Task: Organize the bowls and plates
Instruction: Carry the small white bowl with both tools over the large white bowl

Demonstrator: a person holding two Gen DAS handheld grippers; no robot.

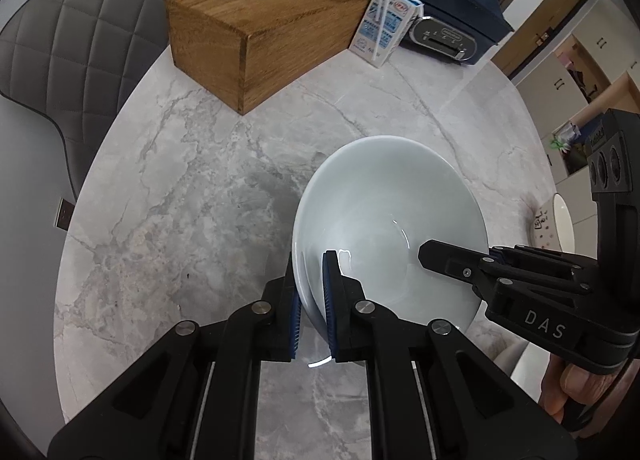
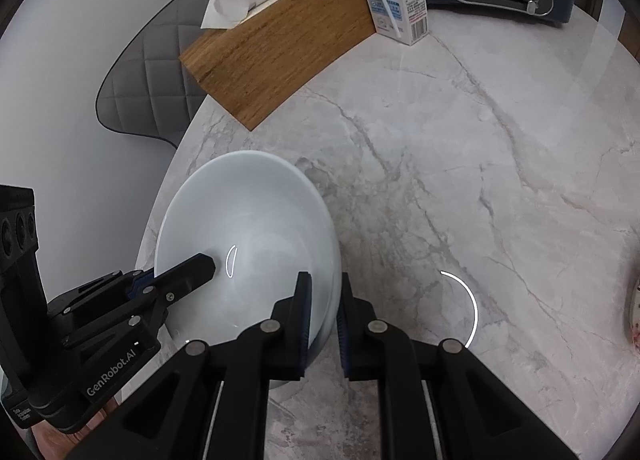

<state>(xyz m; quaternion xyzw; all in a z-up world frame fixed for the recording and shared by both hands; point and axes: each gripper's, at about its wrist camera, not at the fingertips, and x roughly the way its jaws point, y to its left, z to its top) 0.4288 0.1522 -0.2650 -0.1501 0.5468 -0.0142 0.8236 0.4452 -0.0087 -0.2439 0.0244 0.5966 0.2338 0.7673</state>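
Round marble table (image 1: 168, 196); grey quilted chair (image 1: 80, 32); pale cabinets (image 1: 568, 72), possibly wardrobes.

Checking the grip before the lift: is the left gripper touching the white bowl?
Touching. The left wrist view shows the left gripper with its blue pads clamped on both sides of the white bowl rim.

Both grippers point steeply down, each clamped on the rim of the white bowl (image 1: 384, 220): left gripper (image 1: 311, 300) one side, right gripper (image 2: 324, 312) opposite.
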